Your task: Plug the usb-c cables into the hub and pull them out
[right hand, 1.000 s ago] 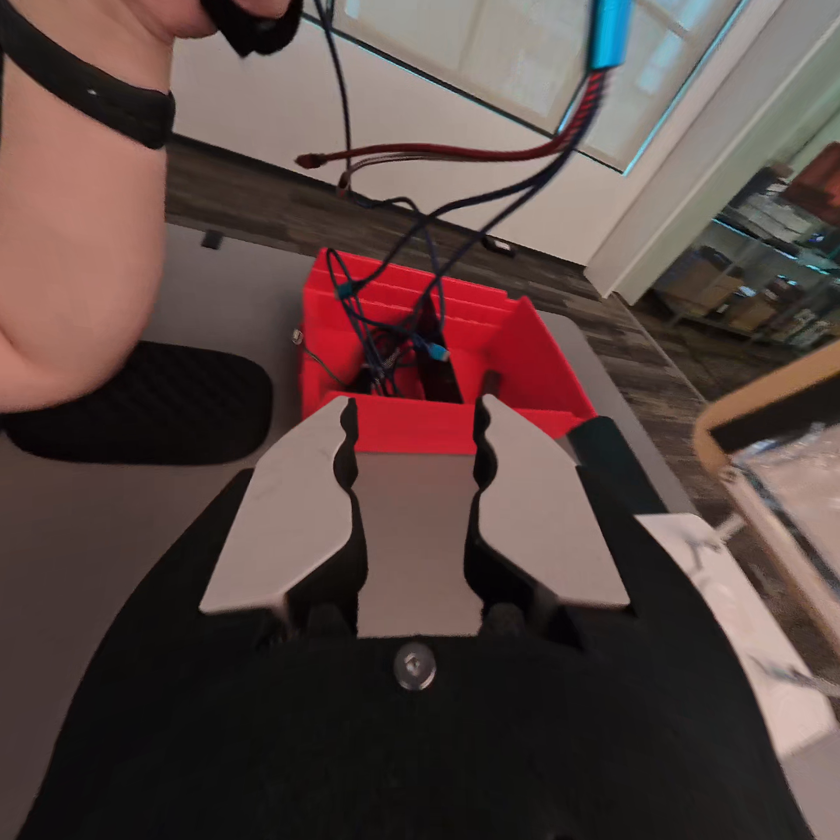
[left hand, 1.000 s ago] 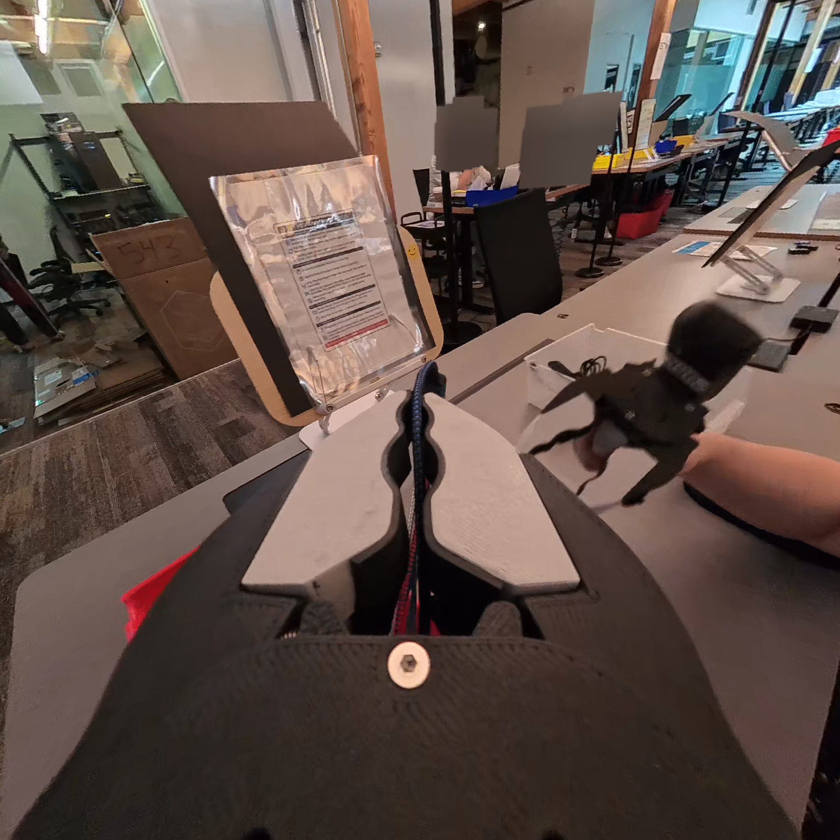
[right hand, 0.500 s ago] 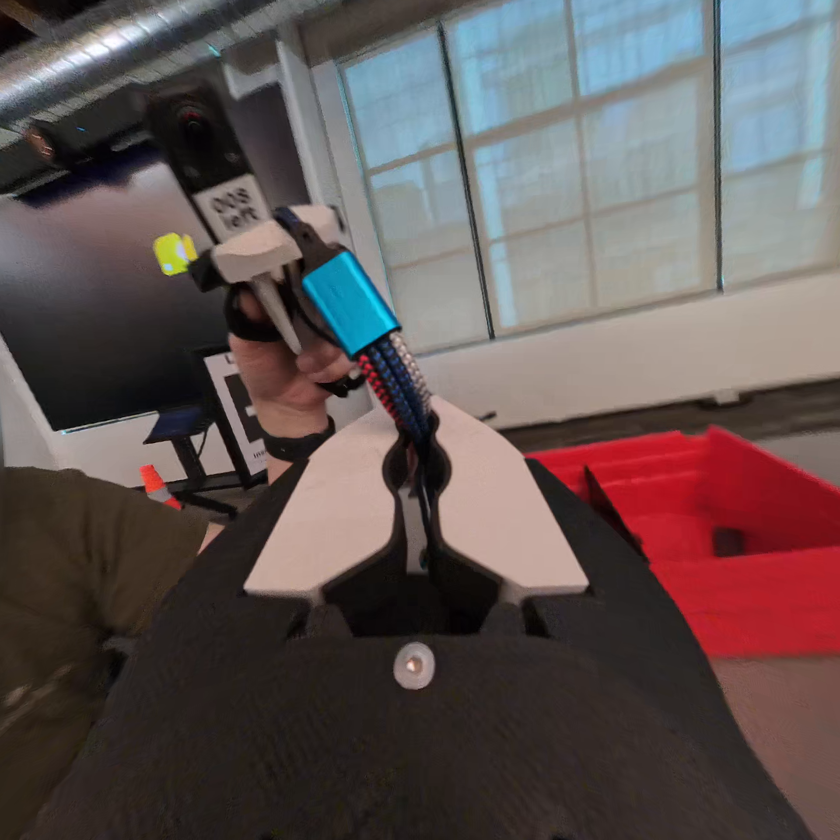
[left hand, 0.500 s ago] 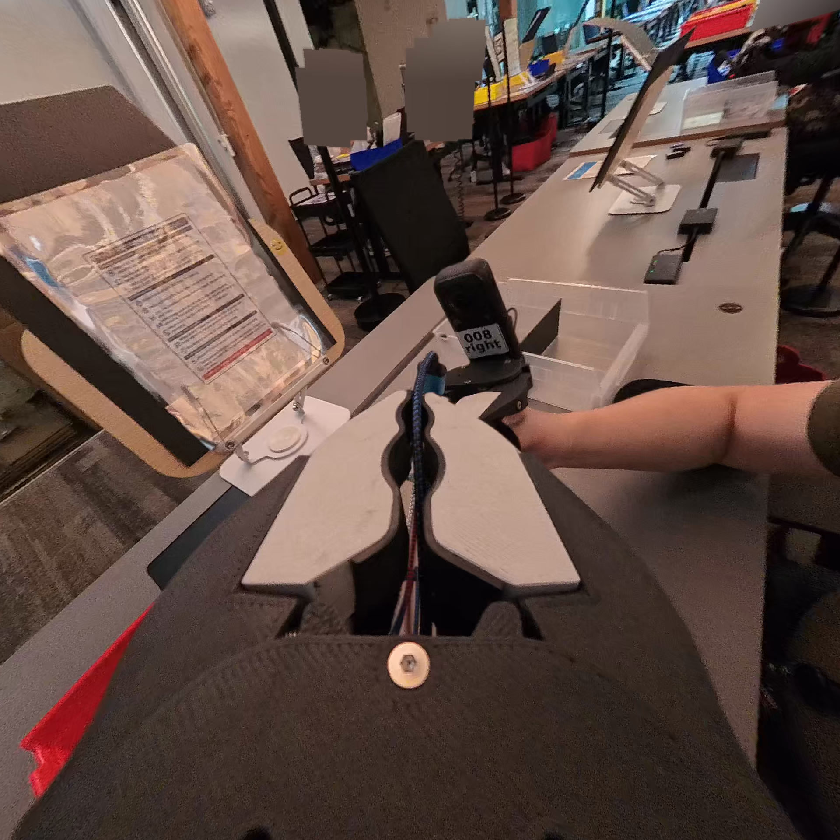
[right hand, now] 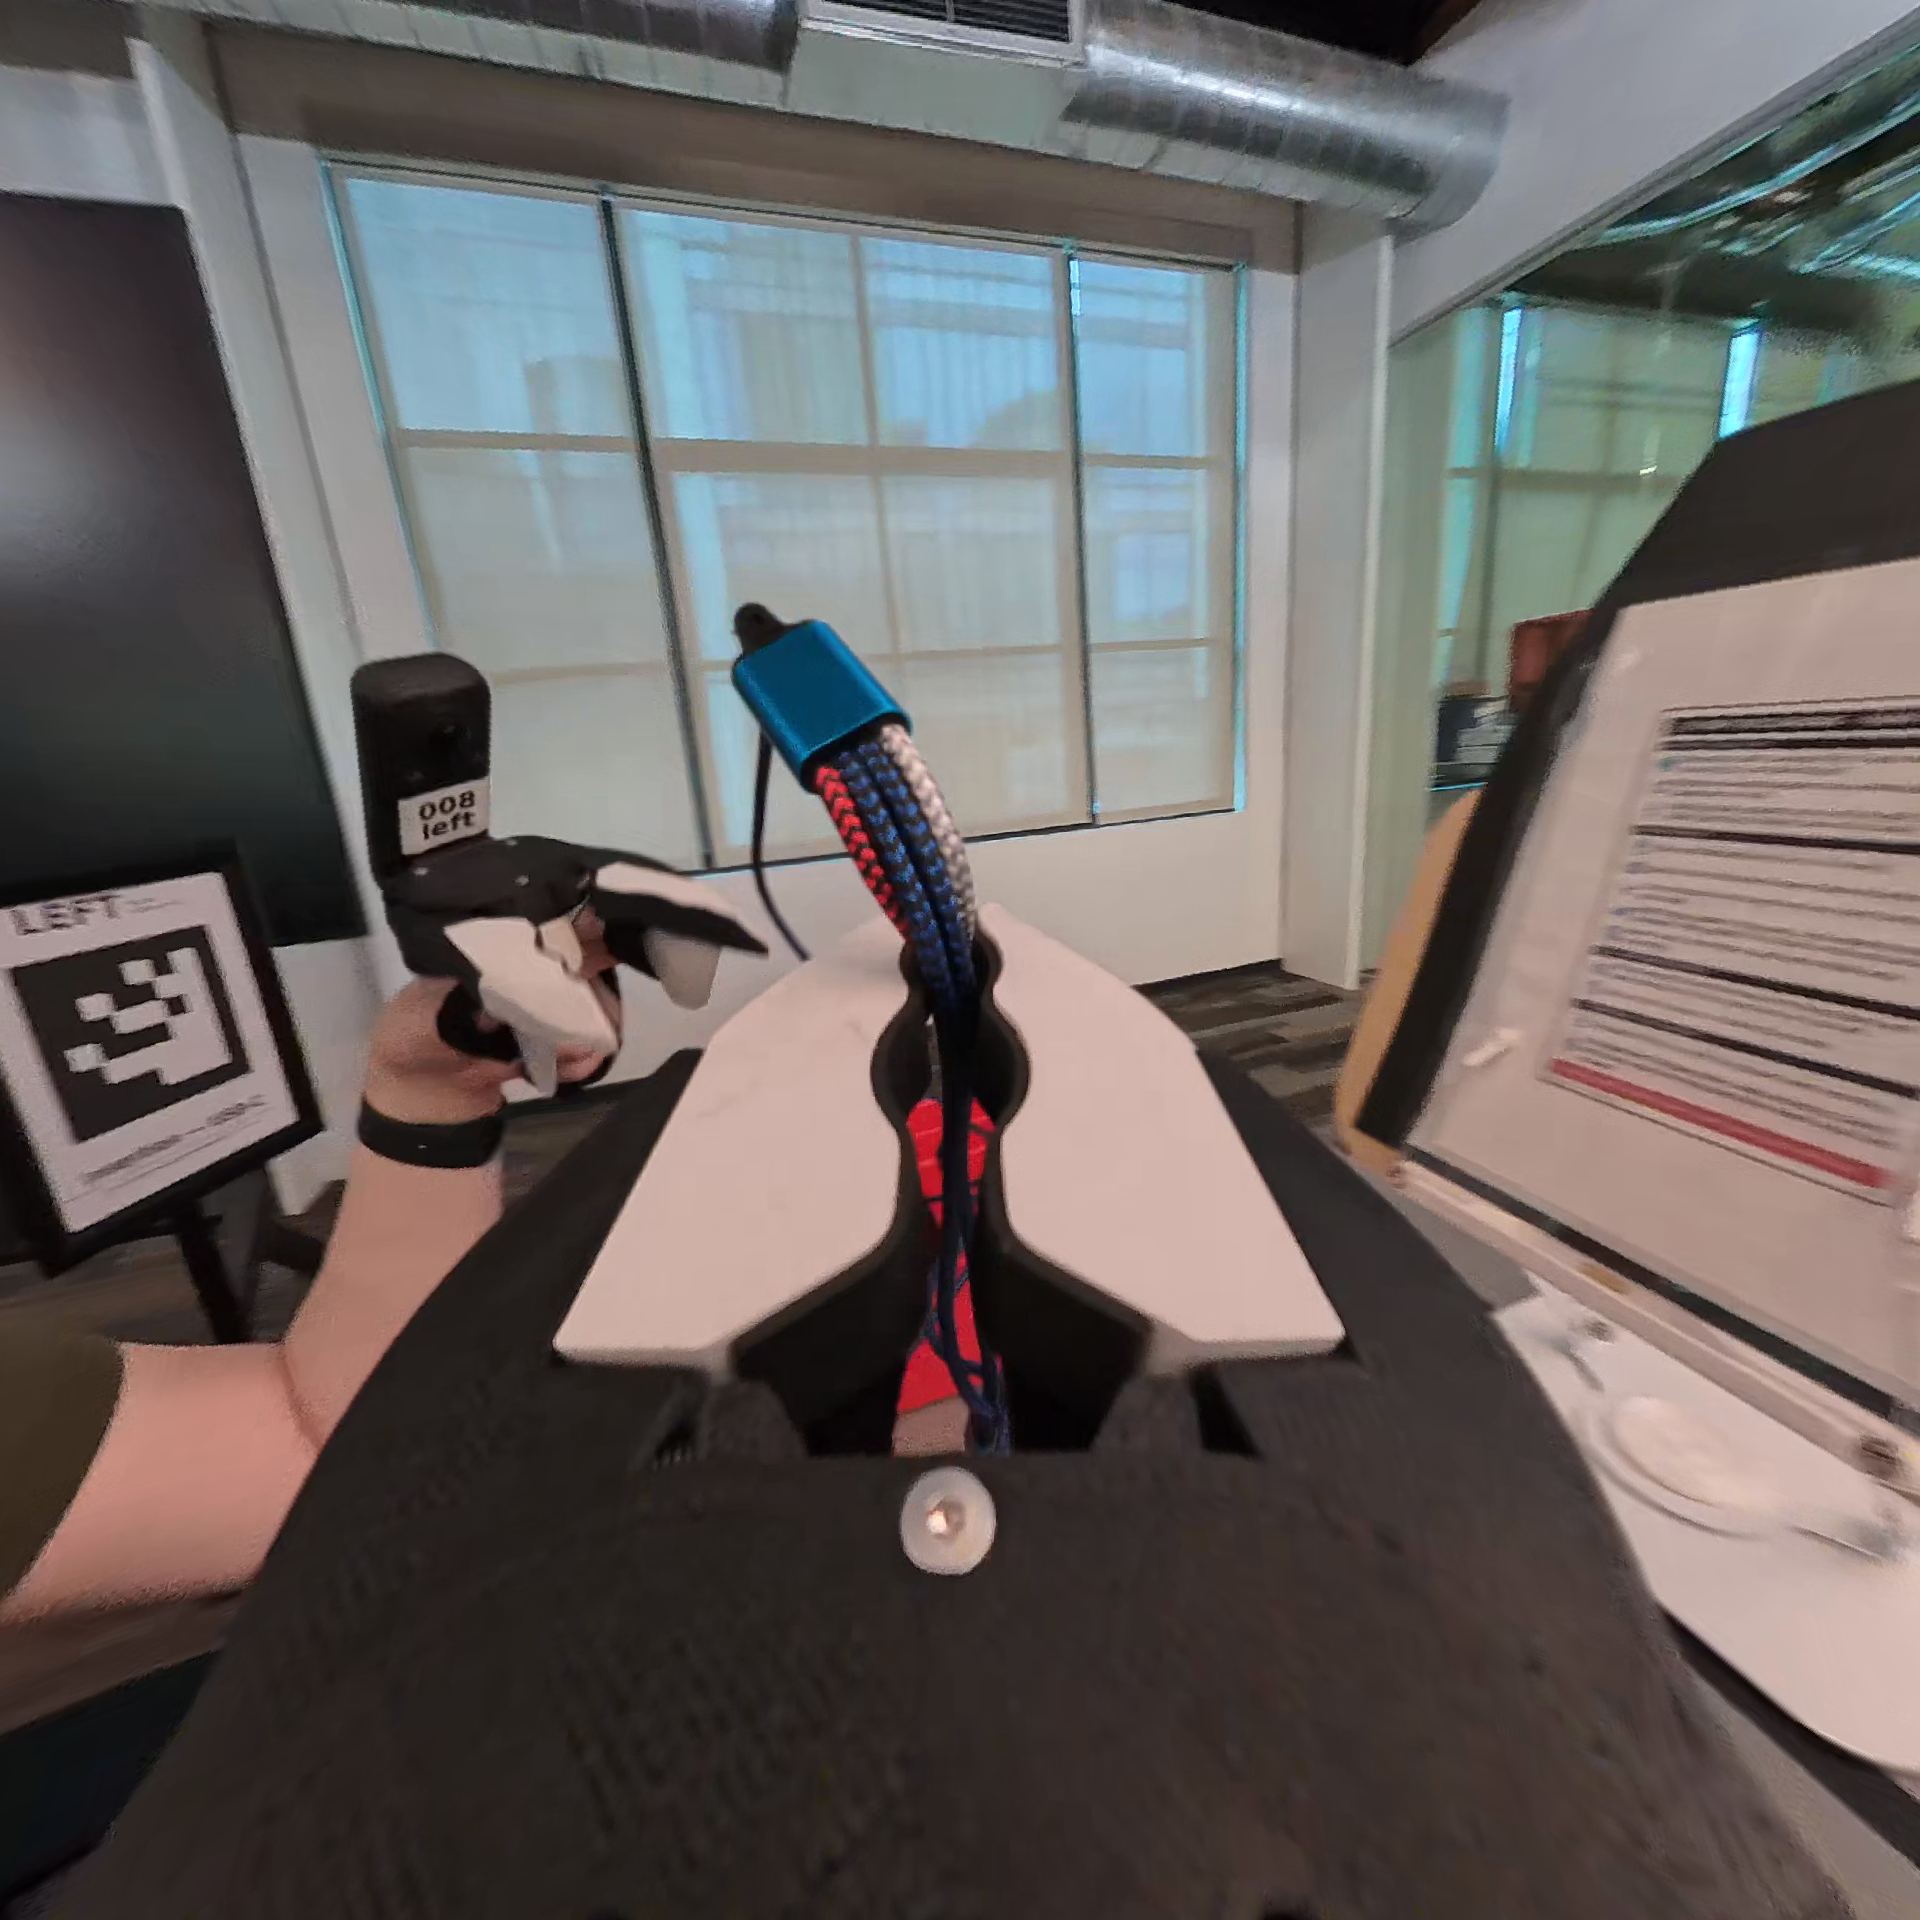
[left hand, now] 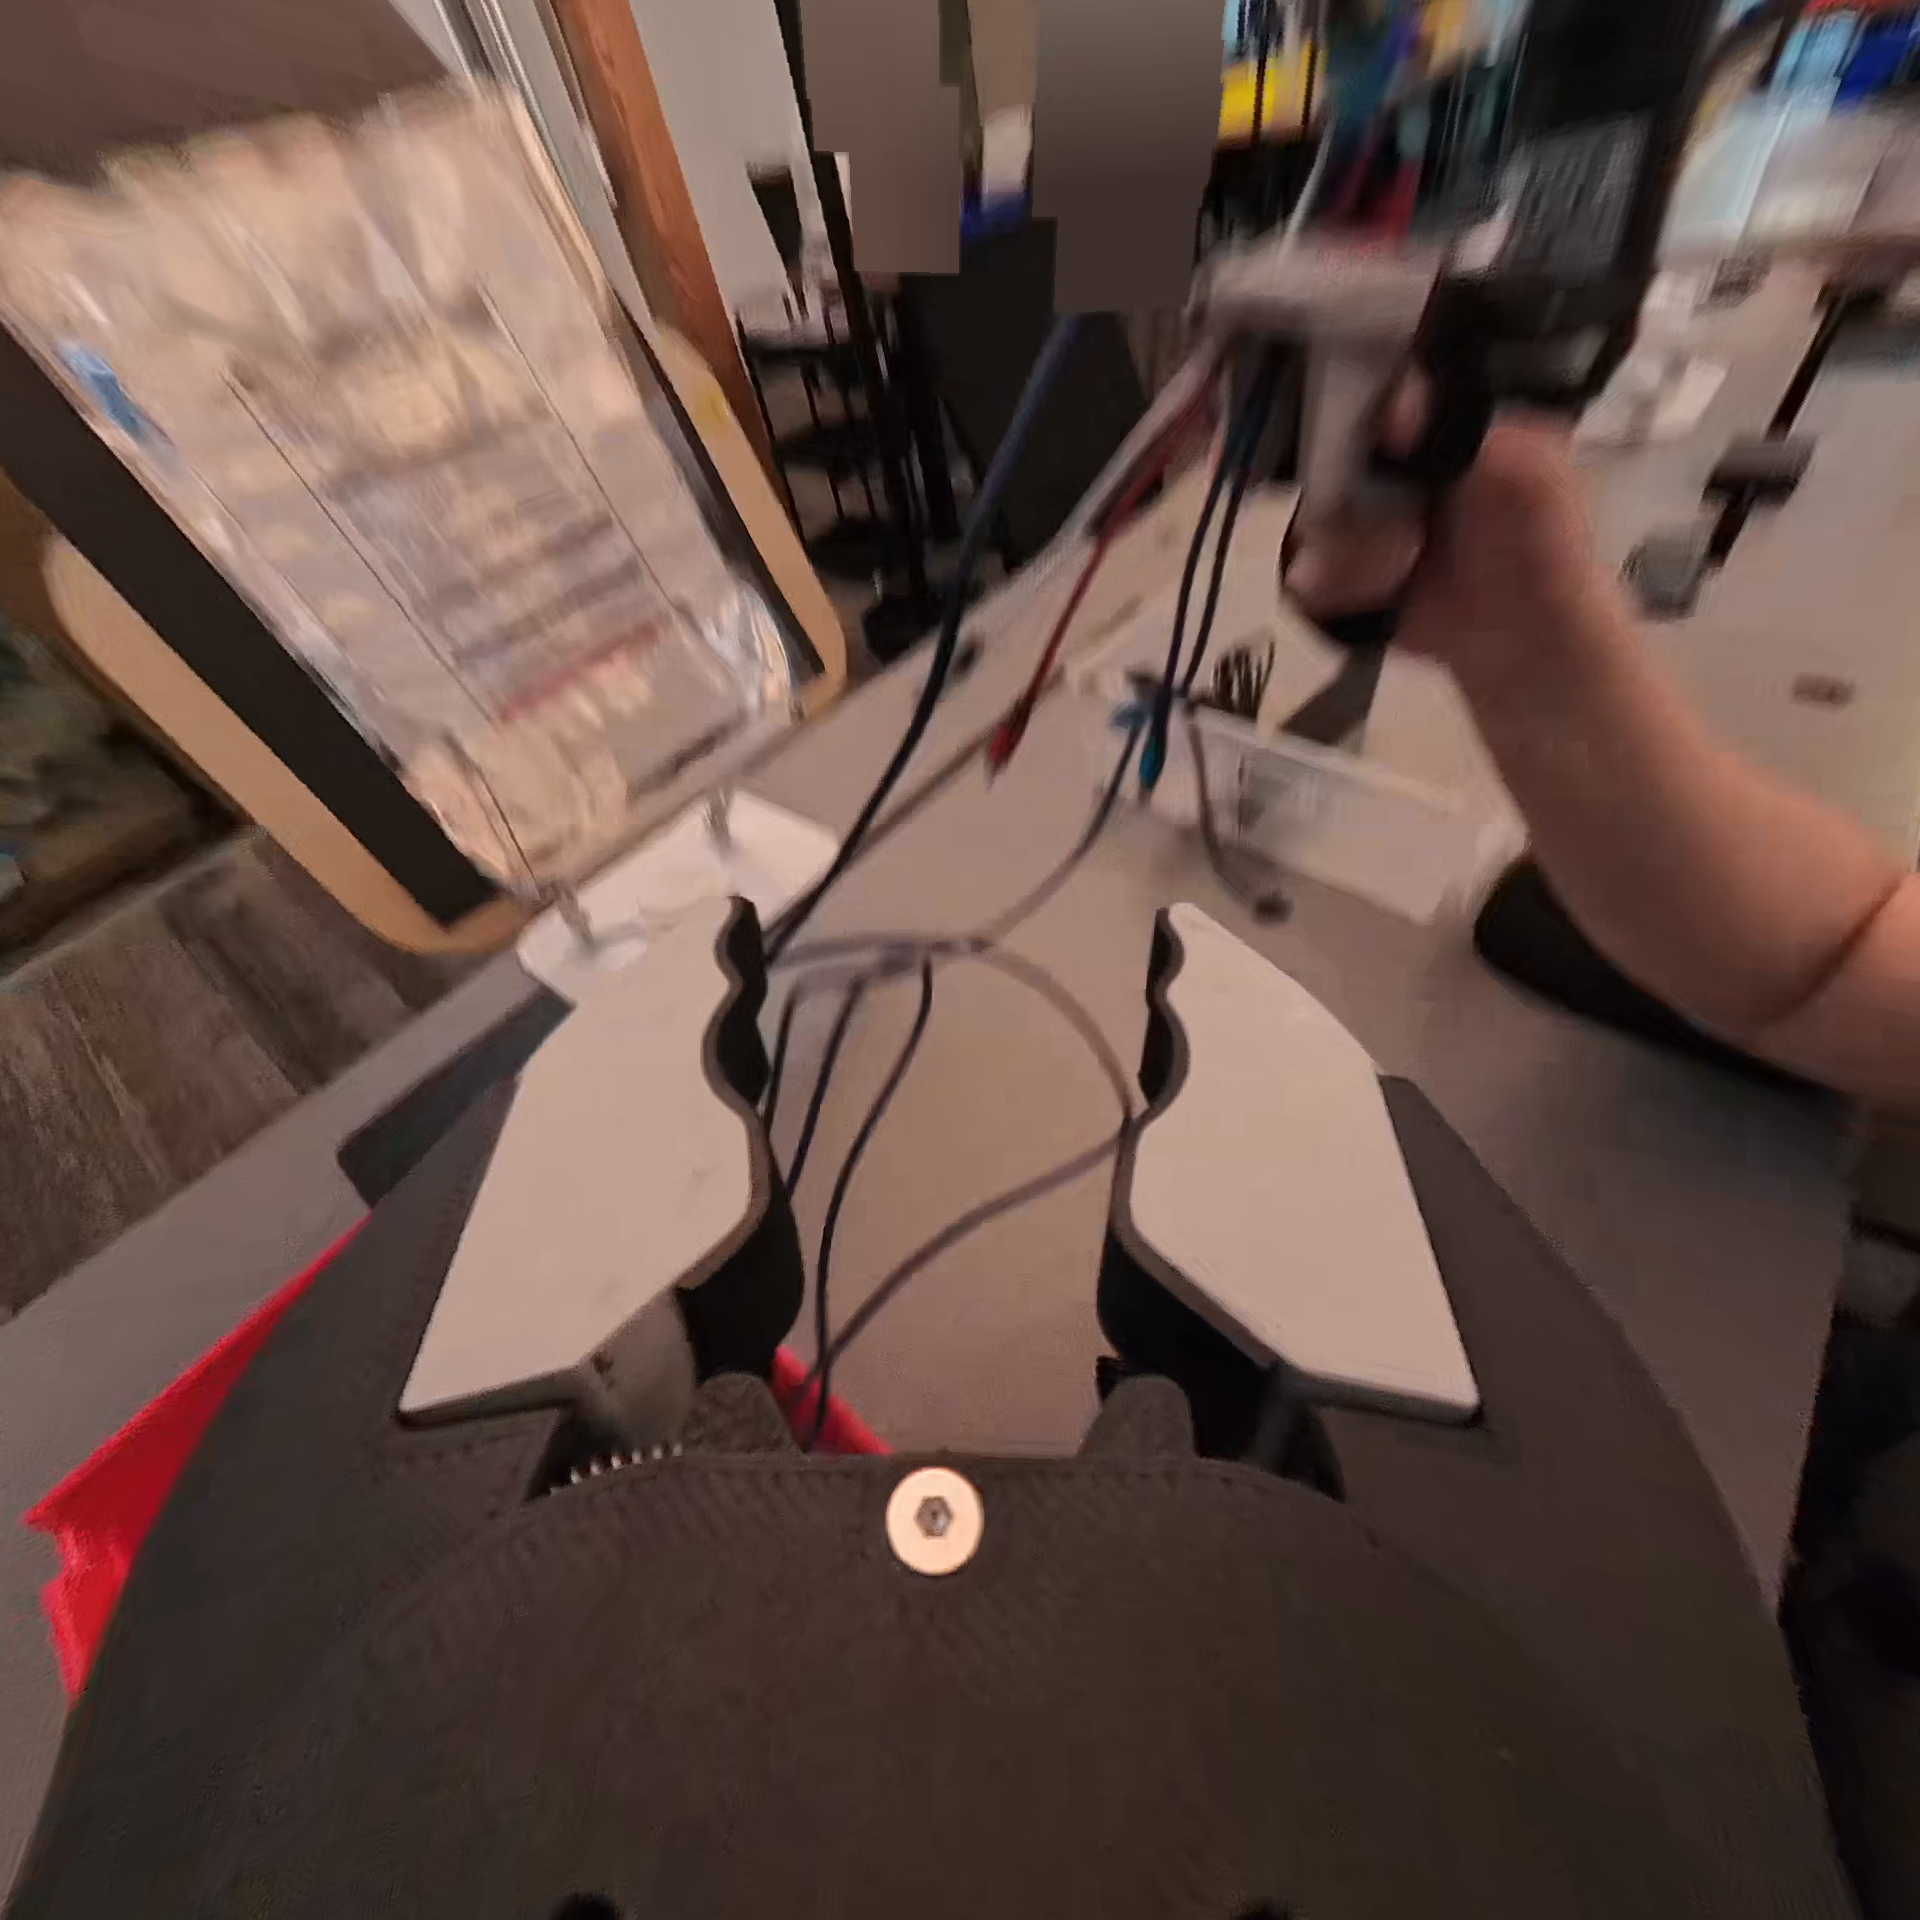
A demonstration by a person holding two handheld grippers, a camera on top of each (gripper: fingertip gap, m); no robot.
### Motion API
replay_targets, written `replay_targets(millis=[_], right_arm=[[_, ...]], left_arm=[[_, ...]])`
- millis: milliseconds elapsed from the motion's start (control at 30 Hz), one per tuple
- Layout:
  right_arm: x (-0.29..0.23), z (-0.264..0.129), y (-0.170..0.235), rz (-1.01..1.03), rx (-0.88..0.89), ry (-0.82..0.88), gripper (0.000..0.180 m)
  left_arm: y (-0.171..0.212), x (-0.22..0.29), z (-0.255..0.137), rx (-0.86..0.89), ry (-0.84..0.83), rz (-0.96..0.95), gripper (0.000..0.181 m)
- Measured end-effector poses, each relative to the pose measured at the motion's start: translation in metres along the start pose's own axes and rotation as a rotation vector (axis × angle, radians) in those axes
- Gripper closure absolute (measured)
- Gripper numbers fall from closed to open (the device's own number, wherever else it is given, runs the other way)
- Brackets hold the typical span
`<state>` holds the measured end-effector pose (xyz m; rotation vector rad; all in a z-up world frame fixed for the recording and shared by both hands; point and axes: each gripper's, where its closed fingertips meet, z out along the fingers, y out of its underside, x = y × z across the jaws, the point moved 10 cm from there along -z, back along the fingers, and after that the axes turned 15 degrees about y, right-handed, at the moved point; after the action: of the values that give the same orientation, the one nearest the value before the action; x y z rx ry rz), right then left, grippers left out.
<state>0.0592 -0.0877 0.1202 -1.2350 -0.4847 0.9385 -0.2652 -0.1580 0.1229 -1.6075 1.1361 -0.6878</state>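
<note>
A grey table runs under both grippers, a red bin at its near edge and a plastic-sleeved sign standing behind. The left gripper is spread wide, thin cables hanging loose between its fingers without being held. Only the right wrist view shows the right gripper pressed together on the braided cable bundle, pinched just below the blue hub, which sticks up tilted above the fingertips. The left wrist view is motion-blurred; there the far right gripper and dangling plug ends are hard to make out. The hub itself is not discernible there.
</note>
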Motion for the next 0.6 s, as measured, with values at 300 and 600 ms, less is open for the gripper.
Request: replay_targets(millis=[300, 600], right_arm=[[0.014, -0.014, -0.006, -0.082, -0.153, 0.087, 0.177], [0.029, 0.001, 0.018, -0.055, -0.339, 0.111, 0.177]], left_arm=[[0.065, -0.061, 0.092, -0.438, 0.109, -0.128, 0.113], [0.057, -0.050, 0.089, -0.435, 0.091, -0.049, 0.118]])
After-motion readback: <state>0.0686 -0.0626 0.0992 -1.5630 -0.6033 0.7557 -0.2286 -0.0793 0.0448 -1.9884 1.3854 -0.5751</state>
